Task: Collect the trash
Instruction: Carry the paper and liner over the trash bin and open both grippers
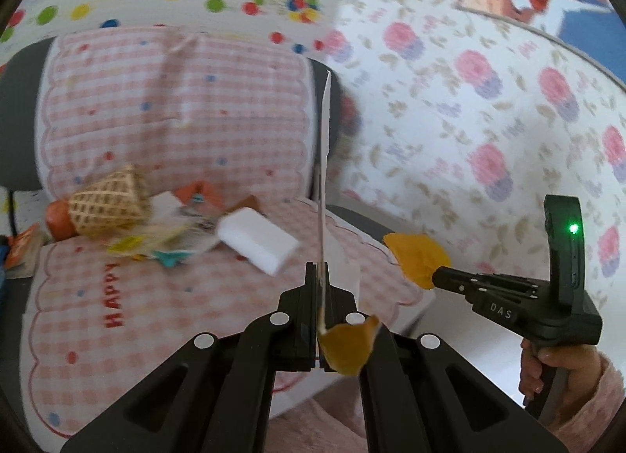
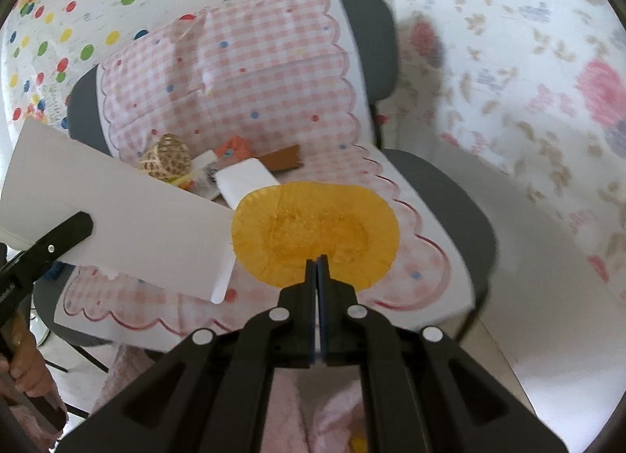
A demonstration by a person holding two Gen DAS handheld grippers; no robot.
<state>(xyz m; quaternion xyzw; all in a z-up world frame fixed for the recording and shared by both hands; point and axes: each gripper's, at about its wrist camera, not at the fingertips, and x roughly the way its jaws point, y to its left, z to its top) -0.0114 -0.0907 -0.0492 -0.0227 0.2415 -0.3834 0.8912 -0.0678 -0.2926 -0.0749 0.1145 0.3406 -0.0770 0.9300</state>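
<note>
Reading "HAPPY" on cover [image 1: 113, 294] | "DAS" on right claw [image 1: 434, 277], pinching liner [image 1: 416, 259] | left claw [image 1: 321, 269] pinching card [image 1: 325, 163]

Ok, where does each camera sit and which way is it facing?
Left wrist: on the left hand-held gripper, shut on a white card, facing the chair cushion; right hand shows.
Right wrist: on the right hand-held gripper, shut on a yellow paper liner, facing the chair.
Shared: card, liner, woven basket.

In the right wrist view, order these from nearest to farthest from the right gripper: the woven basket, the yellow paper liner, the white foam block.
1. Yellow paper liner: pinched in the jaws of the right gripper.
2. White foam block: on the seat, just beyond the liner, to the left.
3. Woven basket: farther left, near the backrest.
</note>
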